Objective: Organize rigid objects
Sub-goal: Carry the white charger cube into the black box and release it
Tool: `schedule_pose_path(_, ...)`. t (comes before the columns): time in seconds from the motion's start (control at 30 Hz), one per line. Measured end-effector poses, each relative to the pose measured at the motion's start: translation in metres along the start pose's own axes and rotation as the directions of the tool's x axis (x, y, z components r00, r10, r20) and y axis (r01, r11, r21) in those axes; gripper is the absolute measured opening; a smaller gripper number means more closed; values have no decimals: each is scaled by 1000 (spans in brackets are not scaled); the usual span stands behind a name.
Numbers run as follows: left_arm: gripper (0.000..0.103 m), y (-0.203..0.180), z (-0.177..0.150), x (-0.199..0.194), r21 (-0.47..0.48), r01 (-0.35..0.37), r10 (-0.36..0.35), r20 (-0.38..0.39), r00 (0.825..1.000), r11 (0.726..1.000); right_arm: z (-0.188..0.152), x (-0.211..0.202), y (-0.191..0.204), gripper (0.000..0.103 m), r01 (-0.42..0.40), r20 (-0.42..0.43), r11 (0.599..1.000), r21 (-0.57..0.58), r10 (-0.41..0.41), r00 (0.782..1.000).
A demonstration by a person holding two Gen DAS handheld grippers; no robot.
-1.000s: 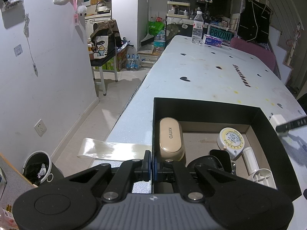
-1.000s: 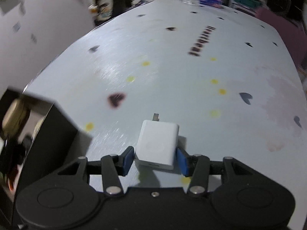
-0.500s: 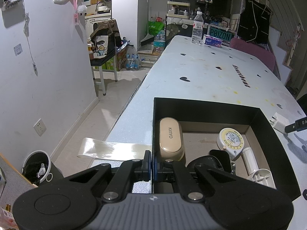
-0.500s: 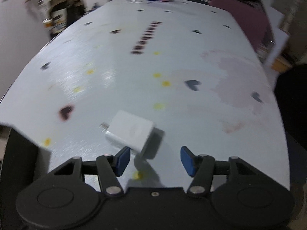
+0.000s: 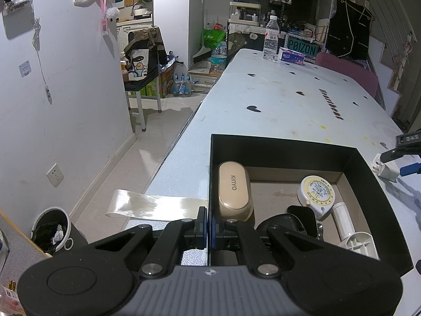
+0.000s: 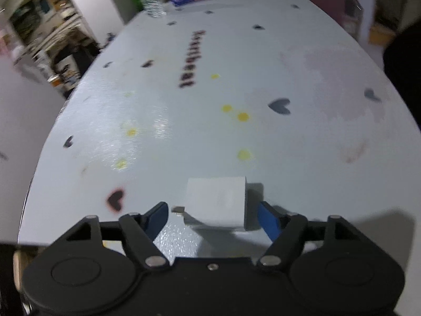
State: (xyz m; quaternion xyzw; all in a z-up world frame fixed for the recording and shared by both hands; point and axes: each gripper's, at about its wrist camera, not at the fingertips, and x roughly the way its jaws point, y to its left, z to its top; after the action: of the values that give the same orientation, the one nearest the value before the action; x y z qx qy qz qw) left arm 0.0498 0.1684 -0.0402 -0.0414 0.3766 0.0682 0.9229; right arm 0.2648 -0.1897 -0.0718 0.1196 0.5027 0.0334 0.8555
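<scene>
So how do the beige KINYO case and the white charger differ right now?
The KINYO case lies inside the black box; the white charger sits outside it on the table. The case is beige, rounded and oblong; the charger is white and blocky, its prongs sideways. Neither is gripped.

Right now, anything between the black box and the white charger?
Only bare table. In the left wrist view, the white charger lies just past the right wall of the black box, between the right gripper's opening jaws, nothing in the gap.

White wall (image 5: 65, 92), tiled floor (image 5: 126, 168), long heart-print table (image 5: 276, 105), cluttered shelves (image 5: 244, 13).
</scene>
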Motion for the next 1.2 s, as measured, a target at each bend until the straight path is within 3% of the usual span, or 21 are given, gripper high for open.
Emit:
schedule_pose_path(0.1,3,0,0,0,-1,1,-1,0,1000,1000,2,6,0,68,-2,5,999,52,1,1000)
schedule_pose_path(0.37,3,0,0,0,0,0,0,0,1000,1000,-3,1,11,66,32,20,998,-46,-31,999)
schedule_pose_path(0.57,3,0,0,0,0,0,0,0,1000,1000,-5,-13,16,66,10,37,998,-62,-8,999)
schedule_pose_path(0.73,3,0,0,0,0,0,0,0,1000,1000,-10,-54,37,66,-110,108,990,-91,119,987)
schedule_pose_path(0.87,2,0,0,0,-1,0,0,0,1000,1000,-24,-84,69,66,-245,116,957,-157,264,957)
schedule_pose_path(1.07,2,0,0,0,0,0,0,0,1000,1000,-56,-95,131,66,-367,11,889,-274,384,923)
schedule_pose_path(1.2,2,0,0,0,-1,1,-1,0,1000,1000,-74,-80,164,66,-376,-73,872,-314,372,925)
